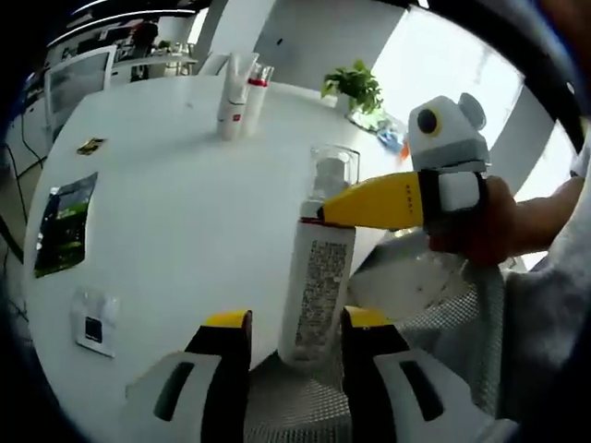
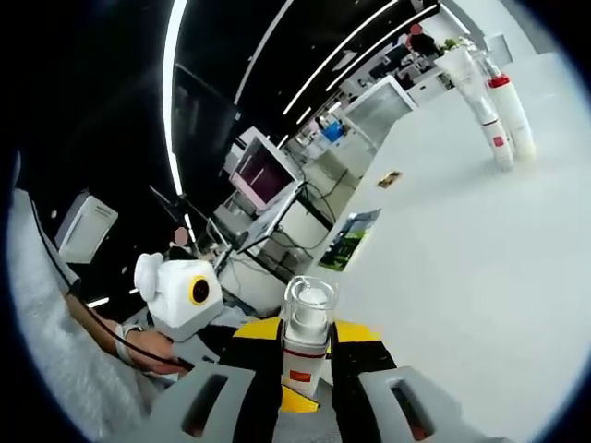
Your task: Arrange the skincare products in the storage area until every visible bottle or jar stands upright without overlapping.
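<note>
- On the round white table (image 1: 185, 185), seen in the left gripper view, a tall white pump bottle (image 1: 319, 277) with a clear cap stands upright near the table's close edge, its printed label facing the camera
- Left gripper (image 1: 295, 337): its two yellow-tipped black jaws rise on either side of the bottle's base, set apart, with a visible gap between each jaw and the bottle, so it stands open around the bottle without clamping it
- Right gripper (image 1: 321, 213) enters that view from the right, held in a person's hand (image 1: 480, 221); its yellow jaw lies level at the bottle's neck, just under the clear cap
- Right gripper view: the right gripper (image 2: 306, 343) has its jaws on both sides of the pump bottle (image 2: 307, 341), pressed against the neck below the clear cap, closed on the bottle
- At the far side of the table, two slim tubes (image 1: 242, 92) stand upright just beside each other, one white, one with a red cap; the tubes (image 2: 499, 115) appear again in the right gripper view, well apart from the pump bottle
- Near the table's left edge lie a dark green sachet (image 1: 65, 224), a small dark packet (image 1: 90, 145) farther off, and a small white packet (image 1: 95, 320) closer in
- A potted green plant (image 1: 355, 88) stands at the far right rim of the table
- A grey mesh fabric (image 1: 434, 332) lies at the table's near edge beside the bottle's base
- Beyond the table in the right gripper view, desks with monitors (image 2: 263, 175) stand under long ceiling light strips
</note>
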Action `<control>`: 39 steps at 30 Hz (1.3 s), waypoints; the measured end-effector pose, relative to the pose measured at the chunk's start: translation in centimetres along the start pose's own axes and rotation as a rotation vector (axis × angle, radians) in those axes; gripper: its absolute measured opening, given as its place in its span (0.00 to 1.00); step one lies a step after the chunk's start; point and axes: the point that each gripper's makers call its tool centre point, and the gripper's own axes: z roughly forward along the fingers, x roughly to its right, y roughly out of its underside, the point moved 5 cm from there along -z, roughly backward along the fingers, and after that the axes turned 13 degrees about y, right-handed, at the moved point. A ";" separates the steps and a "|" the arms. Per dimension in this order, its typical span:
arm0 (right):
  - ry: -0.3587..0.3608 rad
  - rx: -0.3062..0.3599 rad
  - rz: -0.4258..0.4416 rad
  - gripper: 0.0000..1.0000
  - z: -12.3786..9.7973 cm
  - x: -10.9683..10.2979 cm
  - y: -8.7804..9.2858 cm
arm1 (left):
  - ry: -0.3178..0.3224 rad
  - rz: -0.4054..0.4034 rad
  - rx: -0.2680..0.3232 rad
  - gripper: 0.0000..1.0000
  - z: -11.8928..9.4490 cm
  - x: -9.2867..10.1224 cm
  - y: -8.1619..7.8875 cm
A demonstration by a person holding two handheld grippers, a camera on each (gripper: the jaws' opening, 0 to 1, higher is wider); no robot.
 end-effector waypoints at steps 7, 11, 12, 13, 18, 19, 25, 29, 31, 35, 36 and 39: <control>0.020 0.015 -0.004 0.13 -0.1 0.2 -0.2 | -0.084 0.085 -0.030 0.46 -1.6 -1.5 0.2; 0.021 0.003 -0.018 0.13 0.0 0.1 0.0 | -0.124 0.093 -0.037 0.54 -2.5 -2.4 0.3; 0.024 0.002 -0.023 0.13 0.0 0.0 0.0 | -0.132 0.105 -0.040 0.55 -2.7 -2.6 0.3; 0.026 0.002 -0.031 0.13 0.0 0.0 0.0 | -0.139 0.115 -0.047 0.56 -2.8 -2.8 0.4; 0.031 -0.009 -0.035 0.13 0.0 0.1 0.2 | -0.226 0.217 -0.155 0.52 -4.0 -4.4 1.4; 0.034 -0.008 -0.035 0.13 0.0 0.1 0.2 | -0.236 0.232 -0.185 0.49 -4.1 -4.6 1.8; 0.039 -0.017 -0.066 0.13 0.1 -0.1 0.4 | -0.269 0.266 -0.233 0.49 -4.3 -5.5 2.7; 0.041 -0.021 -0.072 0.13 0.1 -0.1 0.4 | -0.285 0.203 -0.180 0.48 -4.1 -5.6 3.0; 0.043 -0.026 -0.079 0.13 0.1 -0.2 0.5 | -0.289 0.209 -0.175 0.47 -3.8 -5.6 3.1; 0.055 -0.045 -0.112 0.13 0.2 -0.3 0.8 | -0.332 0.254 -0.185 0.43 -3.9 -5.9 2.9; 0.059 -0.046 -0.121 0.13 0.2 -0.3 0.8 | -0.339 0.234 -0.169 0.43 -4.0 -6.2 2.9; 0.076 -0.040 -0.148 0.13 0.2 -0.2 0.6 | -0.358 0.221 -0.153 0.43 -4.2 -6.6 2.8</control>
